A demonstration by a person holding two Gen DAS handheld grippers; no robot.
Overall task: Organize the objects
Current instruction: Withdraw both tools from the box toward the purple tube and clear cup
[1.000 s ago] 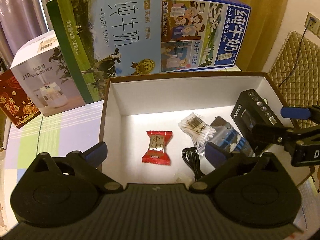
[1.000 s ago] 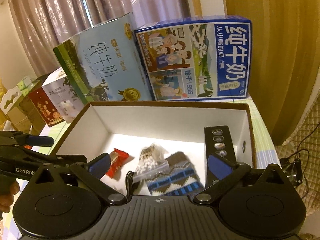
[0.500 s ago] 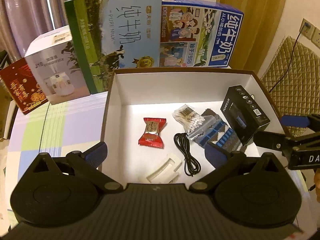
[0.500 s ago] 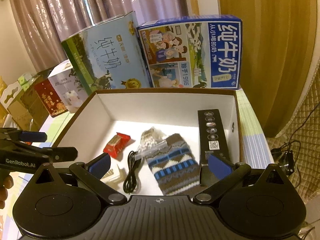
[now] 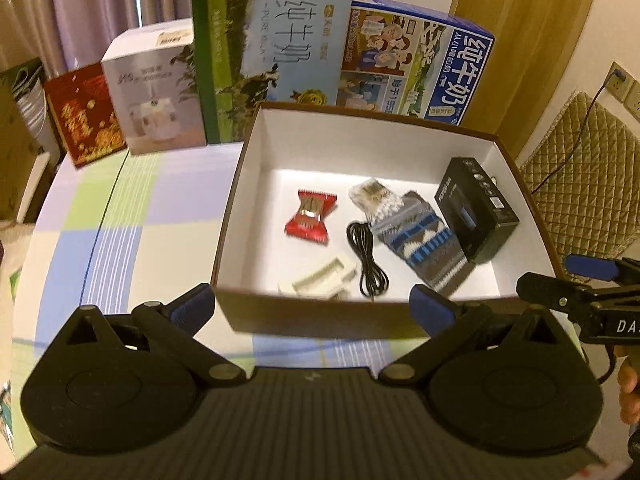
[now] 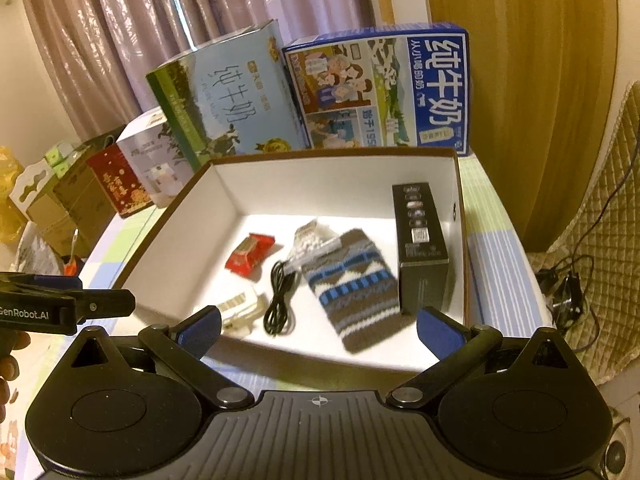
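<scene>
Cardboard, white-lined, the open rectangular box [image 5: 240, 184] holds a crinkly red candy [image 5: 311, 217], coiled black cable [image 5: 366, 254] and knitted sock [image 6: 352, 288] at 12 o'clock of both wide-open, empty grippers: left gripper [image 5: 312, 306], right gripper [image 6: 318, 330].

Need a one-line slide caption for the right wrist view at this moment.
Open right gripper above a white-lined box holding a red candy, black cable, knitted sock and black carton.

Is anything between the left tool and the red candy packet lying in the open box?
Only the box's near wall. The left tool is open and empty, outside that wall, while the red candy packet lies alone on the box floor; the black cable and white plastic piece lie beside the straight path.
</scene>
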